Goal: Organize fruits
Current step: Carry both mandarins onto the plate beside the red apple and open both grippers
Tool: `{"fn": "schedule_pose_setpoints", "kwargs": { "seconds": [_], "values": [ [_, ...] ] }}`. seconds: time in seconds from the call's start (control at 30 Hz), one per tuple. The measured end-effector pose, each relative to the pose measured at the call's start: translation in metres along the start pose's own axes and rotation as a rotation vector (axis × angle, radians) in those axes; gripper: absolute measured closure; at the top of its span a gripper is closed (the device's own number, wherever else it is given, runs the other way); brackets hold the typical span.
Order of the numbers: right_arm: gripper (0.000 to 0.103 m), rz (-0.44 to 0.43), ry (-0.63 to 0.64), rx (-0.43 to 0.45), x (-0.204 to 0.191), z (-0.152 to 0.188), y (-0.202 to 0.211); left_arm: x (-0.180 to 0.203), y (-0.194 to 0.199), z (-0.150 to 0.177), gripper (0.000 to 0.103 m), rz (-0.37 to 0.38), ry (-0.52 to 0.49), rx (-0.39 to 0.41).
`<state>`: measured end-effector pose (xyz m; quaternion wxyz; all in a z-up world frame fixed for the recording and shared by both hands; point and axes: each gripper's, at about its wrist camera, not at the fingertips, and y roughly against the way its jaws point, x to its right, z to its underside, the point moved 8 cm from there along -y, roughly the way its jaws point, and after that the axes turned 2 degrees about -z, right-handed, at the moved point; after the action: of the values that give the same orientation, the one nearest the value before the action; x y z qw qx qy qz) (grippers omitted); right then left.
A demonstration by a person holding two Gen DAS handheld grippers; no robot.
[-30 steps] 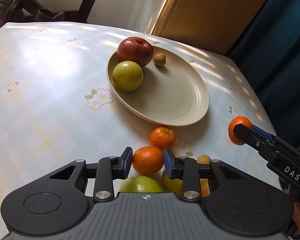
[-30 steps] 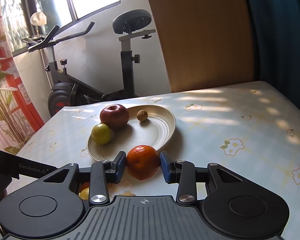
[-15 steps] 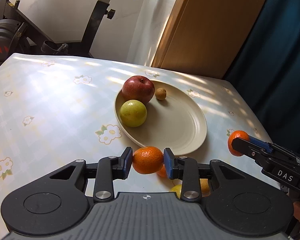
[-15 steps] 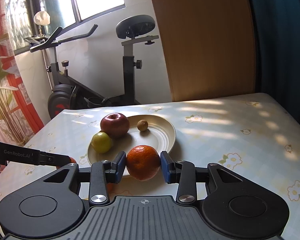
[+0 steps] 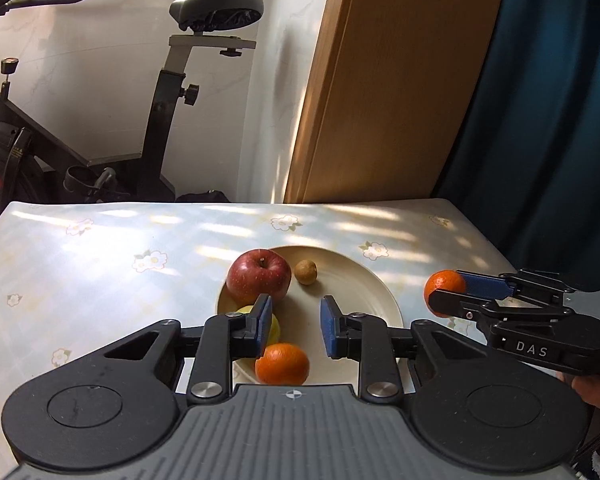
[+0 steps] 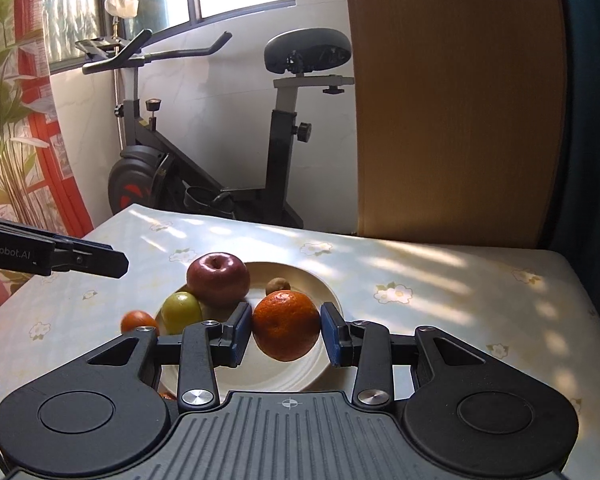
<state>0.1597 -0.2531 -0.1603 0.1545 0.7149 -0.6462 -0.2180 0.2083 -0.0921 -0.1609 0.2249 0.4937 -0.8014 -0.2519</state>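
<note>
My left gripper (image 5: 296, 326) hovers over the near rim of the cream plate (image 5: 364, 292); its jaws are closing with nothing between them. A small orange (image 5: 282, 364) sits loose just below them, also visible as a blurred orange (image 6: 139, 322) by the plate's left rim (image 6: 324, 292). My right gripper (image 6: 286, 334) is shut on a bigger orange (image 6: 286, 324) above the plate, and appears at the right as the right gripper (image 5: 452, 292). On the plate lie a red apple (image 5: 259, 274), a green apple (image 6: 181, 312) and a small brown fruit (image 5: 305, 272).
The floral tablecloth (image 5: 100, 264) runs back to the far table edge. Behind it stand an exercise bike (image 6: 276, 128), a wooden panel (image 5: 388, 92) and a dark blue curtain (image 5: 548, 120). A hand shows at the right edge (image 5: 596, 396).
Both grippers rose and tilted up, the right one moving in over the plate. The small orange left the left jaws and now sits below them. The right grip is unchanged.
</note>
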Motion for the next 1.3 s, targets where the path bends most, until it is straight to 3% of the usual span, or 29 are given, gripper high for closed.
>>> {"fn": "schedule_pose_setpoints", "kwargs": {
  "seconds": [0.13,0.3,0.53,0.93,1.13,1.27,1.3],
  "values": [
    [0.069,0.001,0.026,-0.054,0.009,0.005,-0.022,0.006,-0.033,-0.010,0.075,0.008,-0.025,-0.046],
    [0.069,-0.029,-0.018,-0.073,0.016,0.015,-0.036,-0.002,-0.054,0.001,0.075,0.002,-0.013,-0.094],
    [0.069,-0.020,0.028,-0.128,0.014,0.026,-0.063,-0.009,-0.069,0.010,0.075,-0.013,-0.006,-0.099],
    [0.069,-0.021,0.182,-0.172,-0.002,0.008,-0.121,-0.023,-0.065,0.011,0.075,-0.031,0.024,-0.070],
    [0.068,0.007,0.174,-0.150,0.000,-0.002,-0.137,-0.030,-0.062,0.013,0.073,-0.051,0.026,-0.065],
    [0.064,0.024,0.144,-0.140,0.006,-0.004,-0.138,-0.033,-0.060,0.014,0.061,-0.065,0.035,-0.064],
    [0.059,0.024,0.133,-0.130,0.007,-0.005,-0.135,-0.033,-0.058,0.015,0.060,-0.067,0.034,-0.062]
  ]
}}
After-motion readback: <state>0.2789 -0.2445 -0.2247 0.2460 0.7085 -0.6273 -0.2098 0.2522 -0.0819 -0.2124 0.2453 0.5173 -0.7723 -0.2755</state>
